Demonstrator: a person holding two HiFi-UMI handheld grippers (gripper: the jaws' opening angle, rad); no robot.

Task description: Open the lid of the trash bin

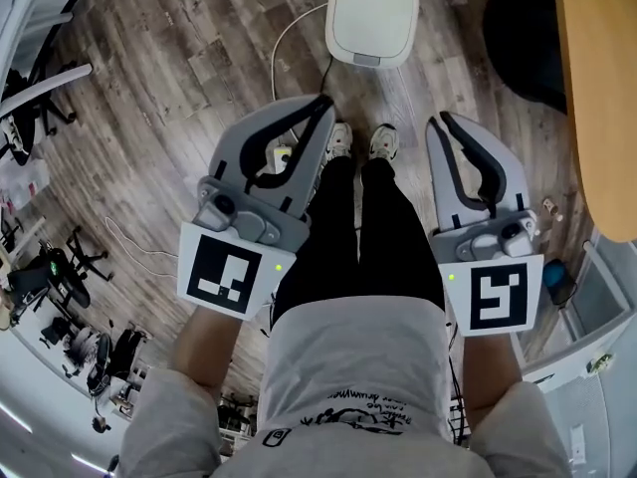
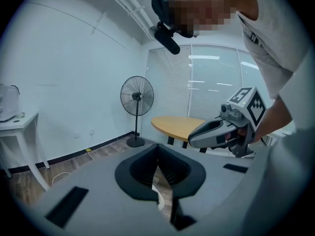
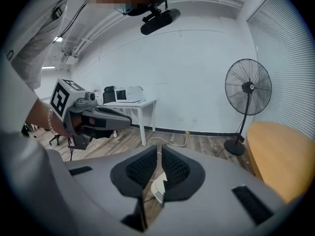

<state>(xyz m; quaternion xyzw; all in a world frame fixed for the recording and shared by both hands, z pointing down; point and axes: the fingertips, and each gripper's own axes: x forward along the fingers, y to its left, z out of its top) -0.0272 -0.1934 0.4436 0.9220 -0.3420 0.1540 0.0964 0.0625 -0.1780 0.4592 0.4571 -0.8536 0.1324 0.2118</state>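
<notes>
Left gripper (image 1: 322,106) low beside the person's leg, jaws pressed together, empty. Ahead of the shoes (image 1: 383,139), on the wood floor (image 1: 179,78), white trash bin (image 1: 373,13), lid flat and shut, well apart from both grippers. Probably light, stiff, smooth plastic; best caught under the grey lip (image 1: 368,60) at its near edge. Nearly square, no clear long axis; lip facing the person. Right gripper (image 1: 444,119) with a thin slit between its pads, nothing in it.

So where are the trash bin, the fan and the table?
trash bin (image 1: 373,13): head view, middle of its lid.
fan (image 3: 248,87): right gripper view, hub of its cage.
table (image 1: 597,88): head view, bare top.
</notes>
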